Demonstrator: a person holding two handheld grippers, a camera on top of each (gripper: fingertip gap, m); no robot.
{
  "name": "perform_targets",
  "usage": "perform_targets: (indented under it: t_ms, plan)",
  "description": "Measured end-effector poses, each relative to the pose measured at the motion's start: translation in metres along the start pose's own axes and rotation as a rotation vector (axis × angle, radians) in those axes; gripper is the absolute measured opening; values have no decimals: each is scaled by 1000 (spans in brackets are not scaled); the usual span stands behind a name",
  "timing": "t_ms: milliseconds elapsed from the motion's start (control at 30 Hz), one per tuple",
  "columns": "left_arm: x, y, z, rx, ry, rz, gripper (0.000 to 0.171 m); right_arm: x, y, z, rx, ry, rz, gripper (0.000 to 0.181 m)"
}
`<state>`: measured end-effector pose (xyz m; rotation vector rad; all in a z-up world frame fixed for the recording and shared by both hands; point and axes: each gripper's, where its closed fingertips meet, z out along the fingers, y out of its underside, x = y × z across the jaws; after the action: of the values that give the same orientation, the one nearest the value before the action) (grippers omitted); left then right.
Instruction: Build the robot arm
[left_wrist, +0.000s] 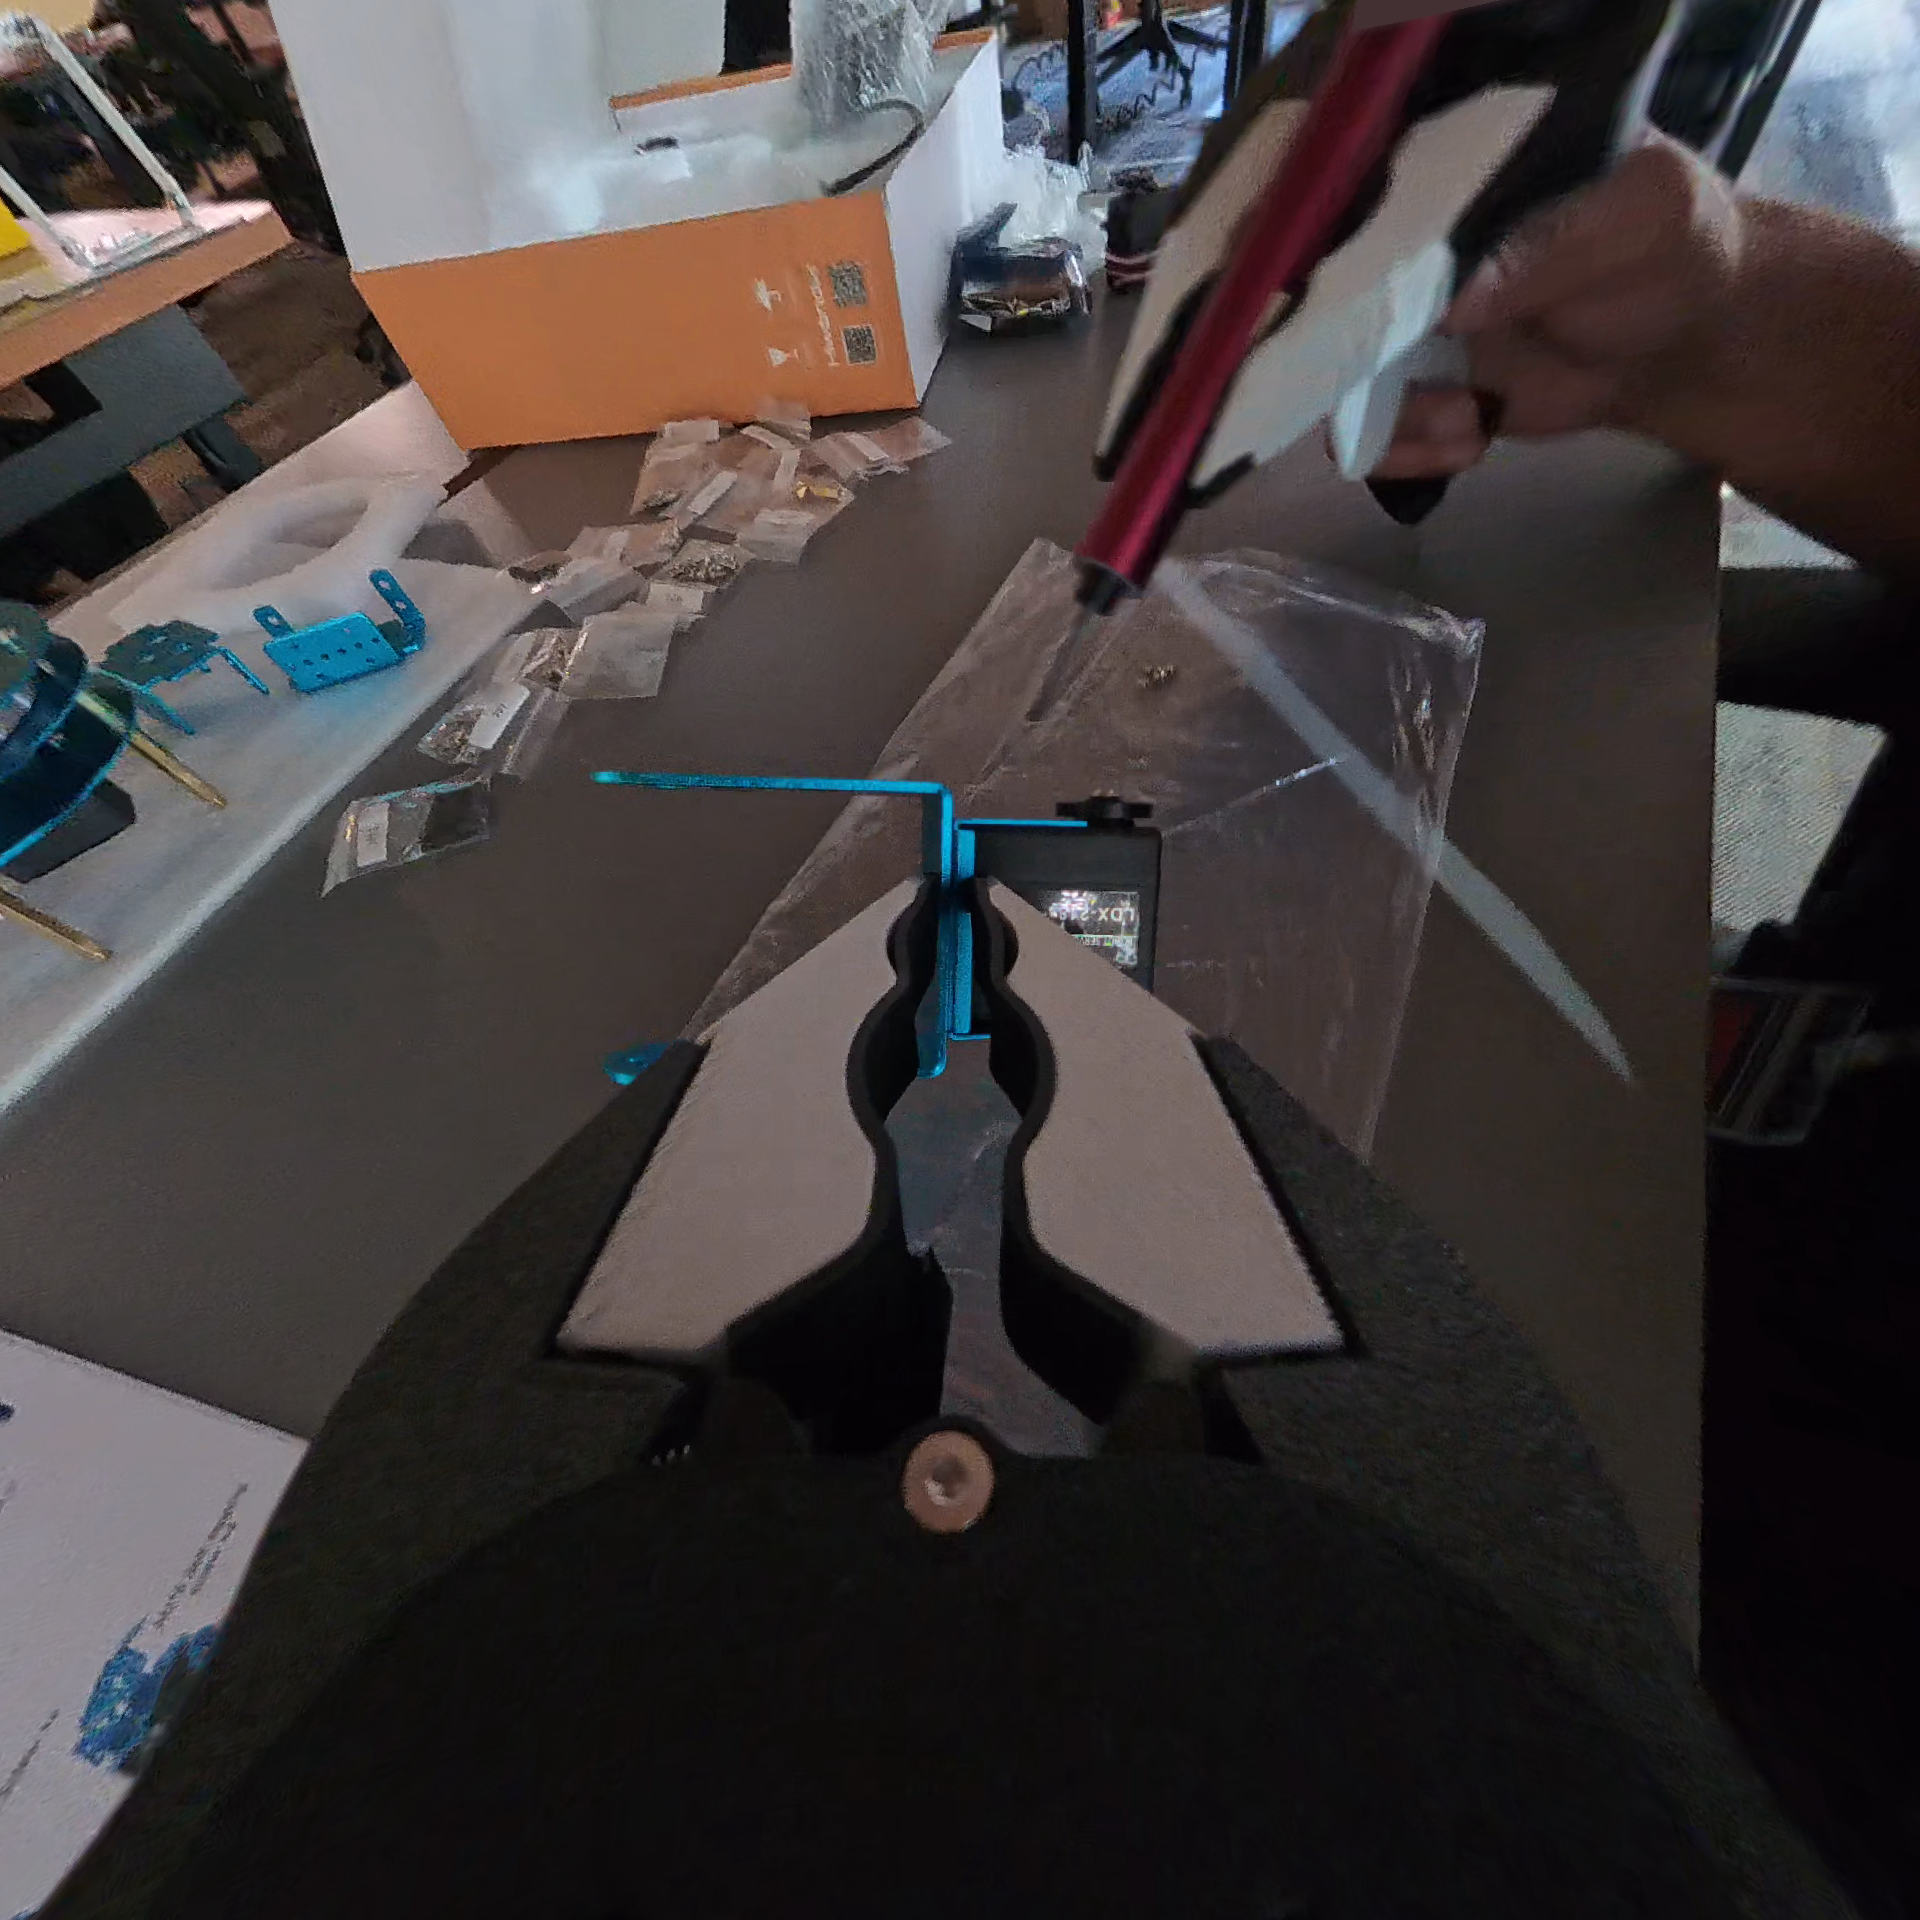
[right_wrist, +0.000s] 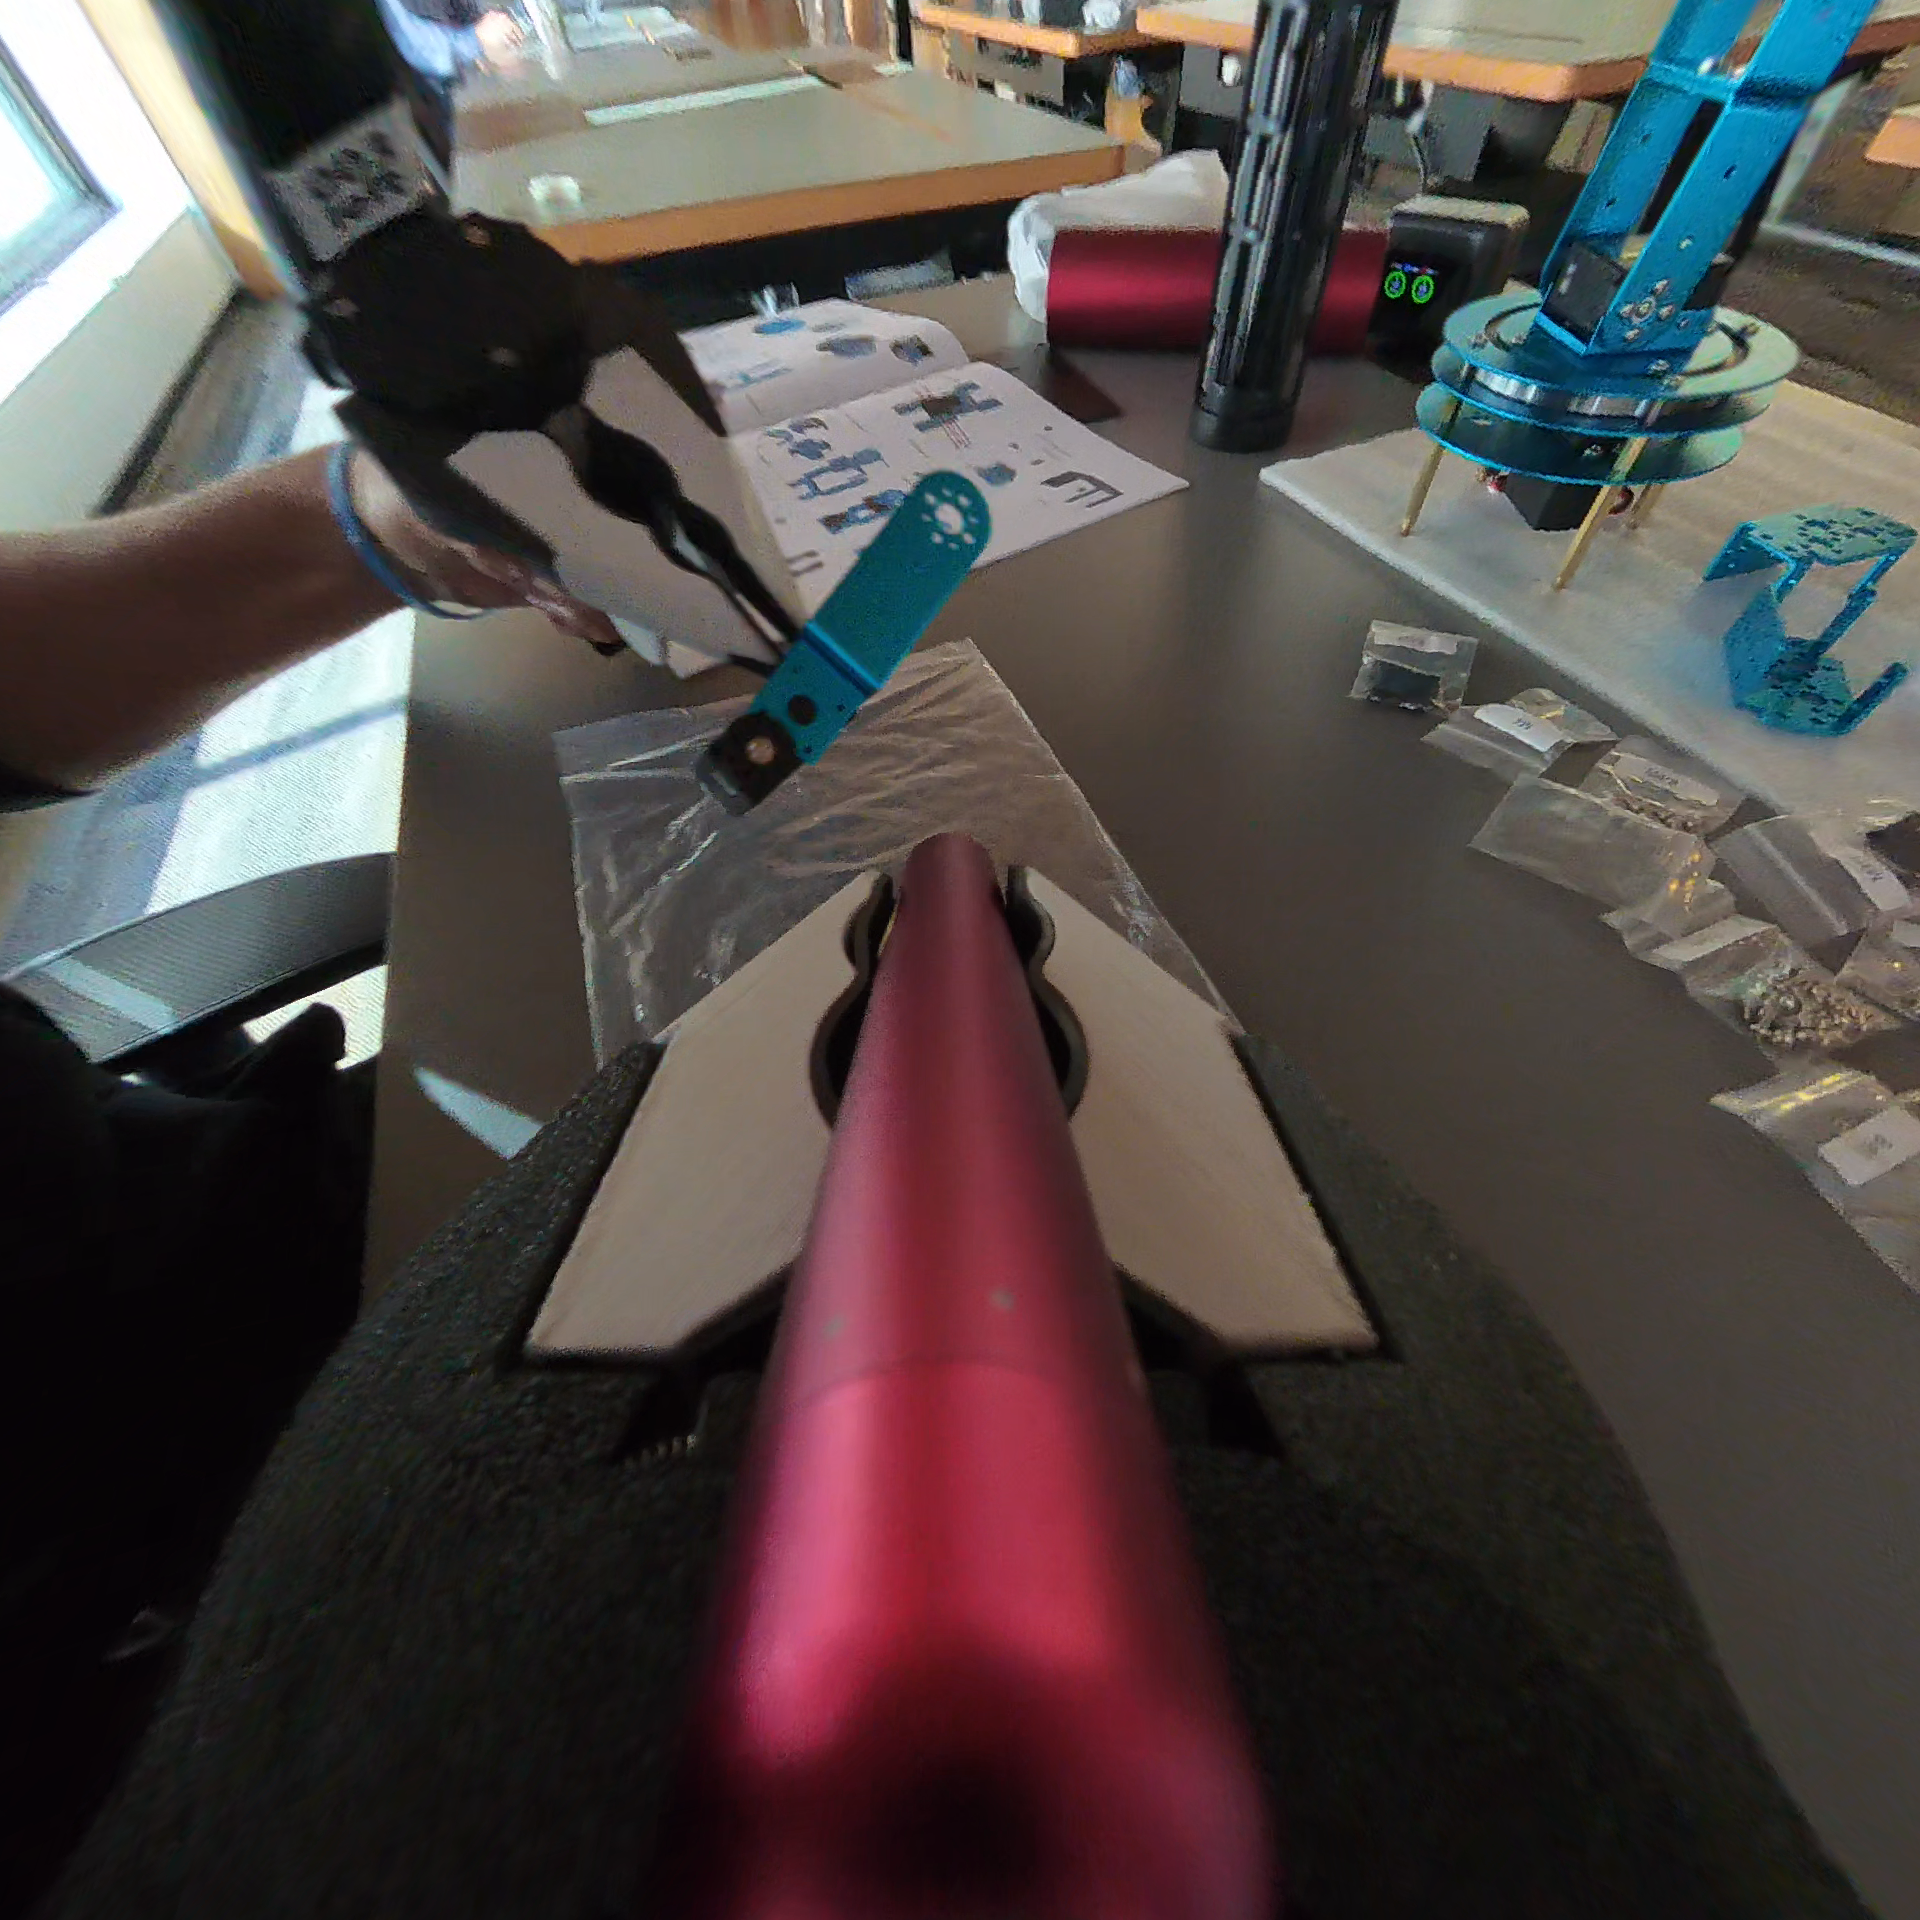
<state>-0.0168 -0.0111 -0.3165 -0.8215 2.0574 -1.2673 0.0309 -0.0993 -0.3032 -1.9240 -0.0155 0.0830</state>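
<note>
Left wrist view first: the left gripper (left_wrist: 951, 935) sits dead centre, fingers pinched on a blue metal bracket (left_wrist: 951, 940) that has a small black servo (left_wrist: 1081, 904) bolted to its right side. One long arm of the bracket sticks out toward the left of the frame. All of this hangs above a clear plastic bag (left_wrist: 1226, 790) lying flat on the dark grey table (left_wrist: 727, 987), with a few tiny brass screws (left_wrist: 1155, 675) on the bag. Upper right, the right gripper (left_wrist: 1164, 457) comes in at a slant, held by a hand (left_wrist: 1621, 332), clamped on a red screwdriver (left_wrist: 1226, 343) whose tip points down at the bag near the screws. Upper left of centre there's an orange and white box (left_wrist: 644, 301), a scatter of small parts bags (left_wrist: 665, 561) in front of it, and loose blue brackets (left_wrist: 338, 644) on a white foam sheet (left_wrist: 260, 748) at the left edge. Right wrist view: the red screwdriver (right_wrist: 945, 1195) runs up the middle, squeezed between the right gripper's (right_wrist: 951, 914) fingers, its tip hidden past them. Left of centre the left gripper (right_wrist: 769, 644) holds the blue bracket (right_wrist: 883, 603) and servo (right_wrist: 743, 764) tilted above the plastic bag (right_wrist: 831, 862). Behind that lies an open instruction booklet (right_wrist: 935, 436); upper right has a half-built blue robot arm (right_wrist: 1652, 270) on round plates, and more parts bags (right_wrist: 1662, 831) run down the right edge.
</note>
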Motion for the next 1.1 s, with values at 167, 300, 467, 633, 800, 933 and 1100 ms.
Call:
perform_targets:
  t_ms: [167, 300, 467, 633, 800, 933, 1100]
  plan:
    - [2, -3, -4, 28, -106, 121, 4, -4, 6, 42, -142, 13, 12, 23]
    - [14, -21, -7, 128, -131, 201, 5, -23, 5, 65, -144, -98, 120, 22]
    - [21, -28, -10, 191, -122, 203, 5, -38, -4, 69, -100, -184, 181, 23]
    - [23, -17, -7, 168, -133, 172, 5, -40, 2, 72, -157, -141, 110, 22]
    - [37, 0, -3, 61, -68, 201, 19, -40, 1, 78, -176, -125, 84, 23]
    - [43, 9, 1, -3, -72, 234, 21, -46, 1, 83, -193, -123, 57, 22]
    - [42, 13, -4, -19, -82, 238, 22, -48, 0, 86, -212, -111, 4, 22]
